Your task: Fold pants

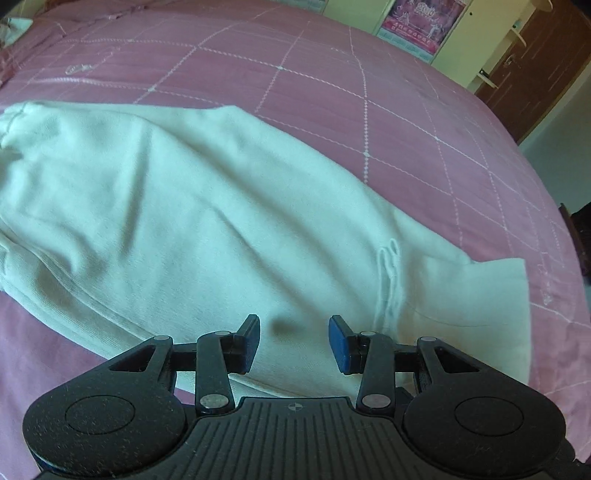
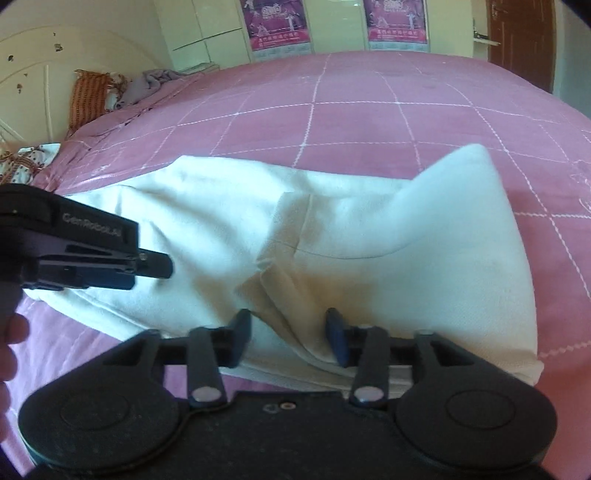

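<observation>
Up close in both wrist views: 2 grippers, both with jaws apart and nothing pinched. Left gripper (image 1: 293,343) hovers over the near edge of the white pants (image 1: 192,221), cloth visible in the gap but the pads aren't pressing it. Right gripper (image 2: 288,341) same story, hanging above the stained crotch/seam area (image 2: 291,280), jaws clear of the fabric.

Pants: 1 pair, lying across the pink quilted bedspread (image 1: 332,92), already doubled leg-on-leg by the look of it, waistband end to the right, drawstring (image 1: 389,266) lying loose on top. One corner (image 2: 469,166) at the waist end stands up, not flat.

Judgement on the step: looks like a re-grab between folds. To do it well: flatten that raised corner first, tuck the drawstring inside, then pinch both layers at the near edge w/ both grippers spaced wide so the fold line stays straight. Grabbing only the top layer would peel the legs apart.

Further back: 1 orange patterned pillow (image 2: 86,96) near the headboard, grey crumpled cloth (image 2: 147,83) beside it, 2 posters (image 2: 275,24) on the wardrobe doors, 1 brown door (image 2: 521,40) far right.
</observation>
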